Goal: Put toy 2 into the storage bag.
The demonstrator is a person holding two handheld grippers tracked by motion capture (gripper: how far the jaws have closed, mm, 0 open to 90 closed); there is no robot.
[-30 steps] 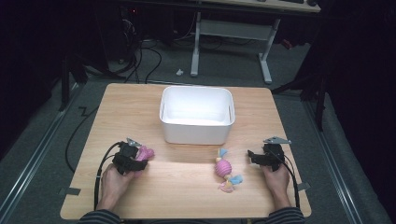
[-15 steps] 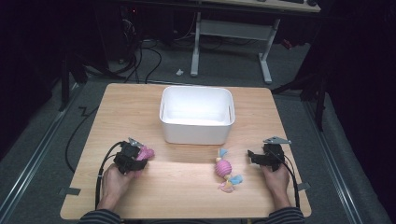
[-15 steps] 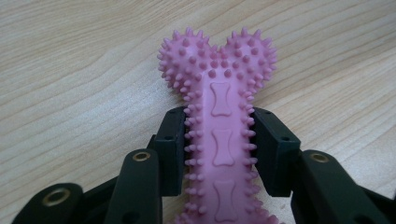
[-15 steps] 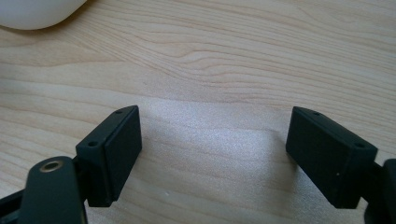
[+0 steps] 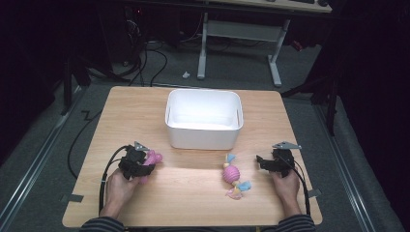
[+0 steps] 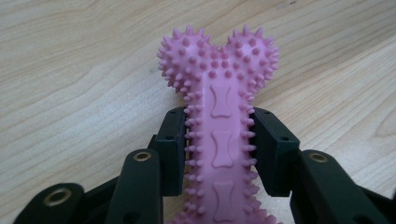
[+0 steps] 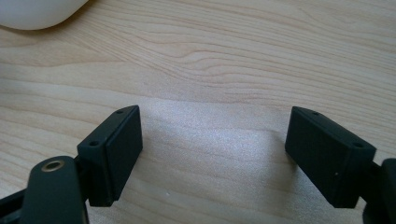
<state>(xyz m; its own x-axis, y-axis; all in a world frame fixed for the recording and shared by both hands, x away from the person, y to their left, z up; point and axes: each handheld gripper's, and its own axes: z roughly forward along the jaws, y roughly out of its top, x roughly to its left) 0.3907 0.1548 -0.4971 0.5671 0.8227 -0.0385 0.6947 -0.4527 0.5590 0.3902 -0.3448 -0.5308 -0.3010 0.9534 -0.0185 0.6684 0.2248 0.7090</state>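
Nearest me, the person's hands are resting on the near part of the table (image 5: 193, 203), one gripper in each. The left gripper (image 5: 138, 163) is clenching a pink spiked bone (image 6: 218, 140) by its shaft, the pads pressing in from both sides so the knobbed end is sticking out past the jaws. The bone is lying flat on the wood under the grip, over at the left side of the table; gripping the narrow shaft looks sensible, since the fat ends would keep it from slipping through.

The right gripper (image 5: 269, 162) is sitting on the table at the right with its jaws wide apart and nothing between them, only bare wood. They have just been closing a little, still gaping. It is pointing toward the ball toy (image 5: 232, 178), a pink ribbed ball with blue and yellow tails, which is lying apart from it near the table's middle; I would guess that one is being lined up next.

Farther back, the white bin (image 5: 203, 119) is standing open and empty, centred within reach of both hands, likely where the toys are going.
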